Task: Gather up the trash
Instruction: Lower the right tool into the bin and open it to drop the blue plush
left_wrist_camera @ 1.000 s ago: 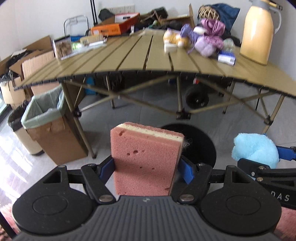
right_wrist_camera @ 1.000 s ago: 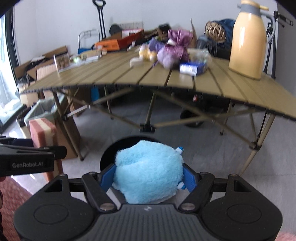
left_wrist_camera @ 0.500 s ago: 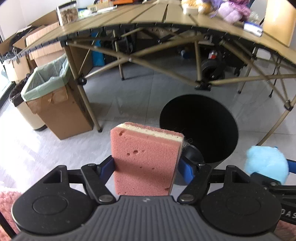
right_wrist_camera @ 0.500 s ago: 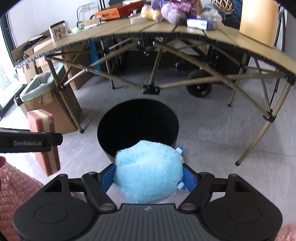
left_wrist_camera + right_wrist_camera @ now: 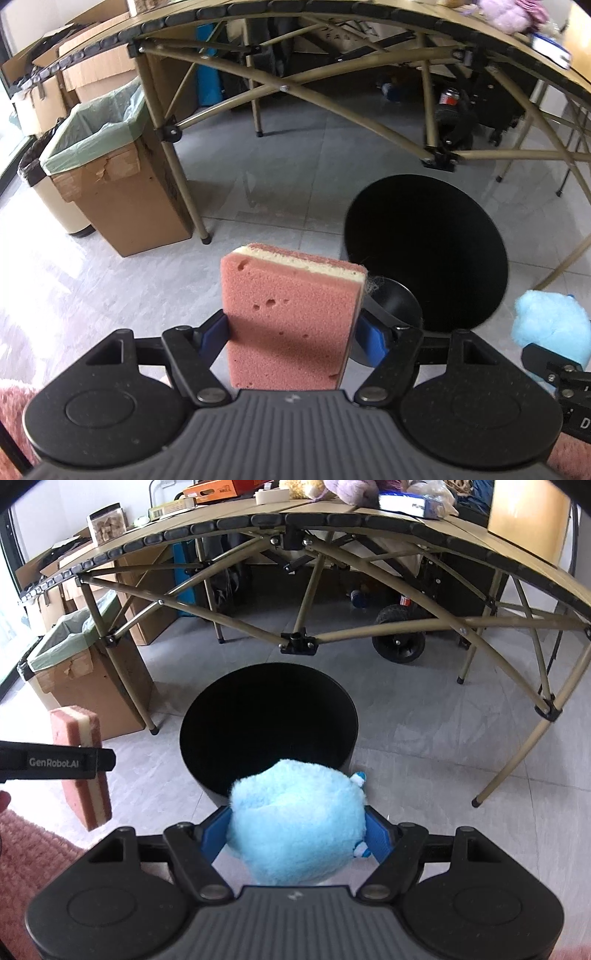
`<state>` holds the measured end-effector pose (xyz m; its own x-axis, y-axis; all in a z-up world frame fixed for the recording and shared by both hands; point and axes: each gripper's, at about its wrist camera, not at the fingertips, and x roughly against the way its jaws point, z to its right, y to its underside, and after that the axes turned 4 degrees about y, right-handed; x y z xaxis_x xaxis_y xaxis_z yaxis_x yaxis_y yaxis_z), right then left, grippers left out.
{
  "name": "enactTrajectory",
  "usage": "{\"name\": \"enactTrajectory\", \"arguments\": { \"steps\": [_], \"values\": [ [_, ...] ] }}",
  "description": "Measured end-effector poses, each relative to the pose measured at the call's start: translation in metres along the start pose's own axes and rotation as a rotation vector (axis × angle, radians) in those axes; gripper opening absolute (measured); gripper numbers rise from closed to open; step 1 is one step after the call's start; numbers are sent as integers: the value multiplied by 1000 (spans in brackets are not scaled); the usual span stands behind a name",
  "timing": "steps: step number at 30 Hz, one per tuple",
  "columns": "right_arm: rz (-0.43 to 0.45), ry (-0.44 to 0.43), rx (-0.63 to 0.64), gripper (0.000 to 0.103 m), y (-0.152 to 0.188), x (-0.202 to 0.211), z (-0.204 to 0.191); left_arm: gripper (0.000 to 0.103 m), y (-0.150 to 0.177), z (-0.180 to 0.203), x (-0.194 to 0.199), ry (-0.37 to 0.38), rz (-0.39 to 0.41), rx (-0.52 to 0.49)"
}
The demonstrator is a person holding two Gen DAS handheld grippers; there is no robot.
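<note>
A pink rectangular sponge with a cream middle layer (image 5: pixel 291 317) is clamped upright between the blue pads of the left gripper (image 5: pixel 293 332). A fluffy light-blue plush ball (image 5: pixel 295 823) is squeezed in the right gripper (image 5: pixel 297 829). The round black bin (image 5: pixel 267 731) lies directly ahead of and below the right gripper; from the left gripper it is ahead and to the right. Risk noted: if released here, the sponge would likely land on the grey floor tiles (image 5: pixel 277 192), the mouth not being underneath. The plush sits over the near rim and could glance off outward.
</note>
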<state>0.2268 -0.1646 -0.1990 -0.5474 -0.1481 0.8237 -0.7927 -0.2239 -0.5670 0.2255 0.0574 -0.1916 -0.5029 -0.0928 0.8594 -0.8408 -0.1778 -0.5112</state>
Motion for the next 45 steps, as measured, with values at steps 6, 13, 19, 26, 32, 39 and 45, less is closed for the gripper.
{"name": "enactTrajectory", "arguments": {
  "steps": [6,13,19,26,32,39,45],
  "values": [
    [11,-4,22,74,-20,-18,-4,73,-11,-11,-11,-10,-4,47],
    [3,-10,15,74,-42,-43,-4,73,-26,-15,-22,-16,1,64],
    [-11,-12,14,74,-59,-66,-7,73,-37,-16,-27,-21,16,74],
    [1,-16,40,74,-74,-84,-20,73,-50,-21,-28,-39,47,96],
    [4,-17,36,74,-81,-94,-25,73,-50,-20,-31,-64,47,96],
    [7,-19,29,74,-79,-95,-24,73,-48,-24,-30,-69,55,96],
    [8,-36,4,88,-81,-95,-19,73,-48,-24,-29,-70,58,93]
  ]
}}
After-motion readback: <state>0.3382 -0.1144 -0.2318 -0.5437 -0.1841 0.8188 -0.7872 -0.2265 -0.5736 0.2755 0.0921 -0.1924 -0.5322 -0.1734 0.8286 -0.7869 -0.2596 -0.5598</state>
